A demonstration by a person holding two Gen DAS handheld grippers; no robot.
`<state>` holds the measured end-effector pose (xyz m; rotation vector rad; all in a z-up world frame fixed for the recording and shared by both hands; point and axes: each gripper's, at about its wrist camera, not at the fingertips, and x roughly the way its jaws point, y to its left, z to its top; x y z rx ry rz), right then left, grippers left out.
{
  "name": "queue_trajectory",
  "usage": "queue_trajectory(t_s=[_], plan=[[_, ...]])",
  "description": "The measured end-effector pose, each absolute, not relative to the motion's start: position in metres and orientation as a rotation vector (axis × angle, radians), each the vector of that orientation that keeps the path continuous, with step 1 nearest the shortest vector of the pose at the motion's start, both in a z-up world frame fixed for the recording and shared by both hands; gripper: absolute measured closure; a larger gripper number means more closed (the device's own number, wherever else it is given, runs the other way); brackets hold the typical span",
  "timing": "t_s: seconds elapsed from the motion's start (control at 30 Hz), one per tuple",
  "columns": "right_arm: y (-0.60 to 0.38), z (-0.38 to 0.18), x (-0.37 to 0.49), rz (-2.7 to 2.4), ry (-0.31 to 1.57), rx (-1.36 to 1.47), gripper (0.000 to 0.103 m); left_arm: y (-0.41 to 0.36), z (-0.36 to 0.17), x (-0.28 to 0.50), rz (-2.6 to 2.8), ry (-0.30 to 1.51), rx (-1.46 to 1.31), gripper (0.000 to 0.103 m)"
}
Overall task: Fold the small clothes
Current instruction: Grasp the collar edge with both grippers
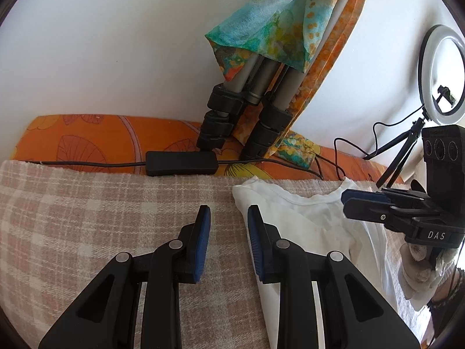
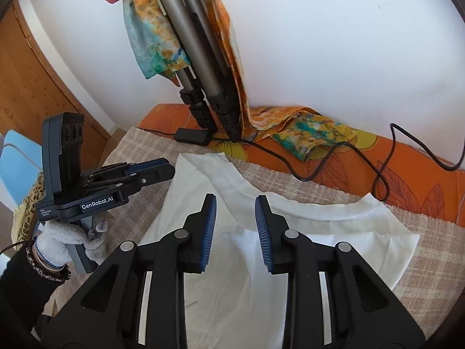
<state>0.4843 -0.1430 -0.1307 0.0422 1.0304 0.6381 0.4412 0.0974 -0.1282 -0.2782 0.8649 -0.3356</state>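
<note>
both tools released, nothing gripped; left tool (image 1: 228, 221) hovers at the white shirt's (image 2: 232, 261) nine-o'clock sleeve edge, right tool (image 2: 235, 212) poised above the middle, probably lining up the fold

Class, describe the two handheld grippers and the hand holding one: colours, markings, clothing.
Left gripper and right gripper: black plastic linkages, silver rivets, ribbed blue finger pads. White lettering reads "GenRobot.AI" and "DAS". The left hand wears a grey-white knitted glove, beaded bracelets, black sleeve.
</note>
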Motion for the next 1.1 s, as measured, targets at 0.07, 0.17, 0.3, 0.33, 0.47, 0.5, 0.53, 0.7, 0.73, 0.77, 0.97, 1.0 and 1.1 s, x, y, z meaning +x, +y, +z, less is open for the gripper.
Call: queue_trajectory(t_s=[0.07,0.17,0.3,0.33,0.47,0.5,0.53,0.7,0.73,0.77,0.97,1.0,1.1], plan=[[-0.129,-0.140,0.489,0.643,1.059,0.013,0.074,0.097,-0.130,0.442,-0.327,0.862,-0.270,0.079],[-0.114,-0.155,0.489,0.648,1.088,-0.020,0.074,0.105,-0.129,0.439,-0.316,0.851,-0.275,0.079],[-0.104,-0.158,0.479,0.653,1.058,-0.090,0.098,0.115,-0.130,0.436,-0.310,0.856,-0.271,0.079],[-0.104,-0.155,0.476,0.648,1.044,-0.098,0.099,0.115,-0.131,0.436,-0.318,0.860,-0.273,0.079],[-0.119,-0.138,0.472,0.602,0.985,-0.079,0.100,0.106,-0.131,0.434,-0.336,0.864,-0.251,0.079],[-0.125,-0.137,0.474,0.590,0.983,-0.060,0.100,0.103,-0.130,0.434,-0.340,0.864,-0.242,0.079],[-0.128,-0.137,0.475,0.598,0.984,-0.051,0.100,0.097,-0.130,0.435,-0.337,0.863,-0.228,0.079],[-0.136,-0.139,0.479,0.558,1.040,-0.049,0.095,0.078,-0.130,0.443,-0.308,0.875,-0.153,0.079],[-0.145,-0.135,0.478,0.544,1.022,-0.021,0.091,0.073,-0.132,0.447,-0.297,0.885,-0.135,0.079],[-0.158,-0.129,0.475,0.532,0.999,0.015,0.087,0.069,-0.134,0.450,-0.279,0.898,-0.115,0.079],[-0.266,-0.098,0.468,0.370,0.887,0.226,0.077,0.058,-0.133,0.461,-0.246,0.906,-0.065,0.079],[-0.280,-0.098,0.467,0.330,0.884,0.236,0.077,0.057,-0.133,0.462,-0.249,0.905,-0.059,0.079],[-0.307,-0.113,0.472,0.286,0.934,0.259,0.077,0.050,-0.134,0.462,-0.254,0.886,-0.037,0.078]])
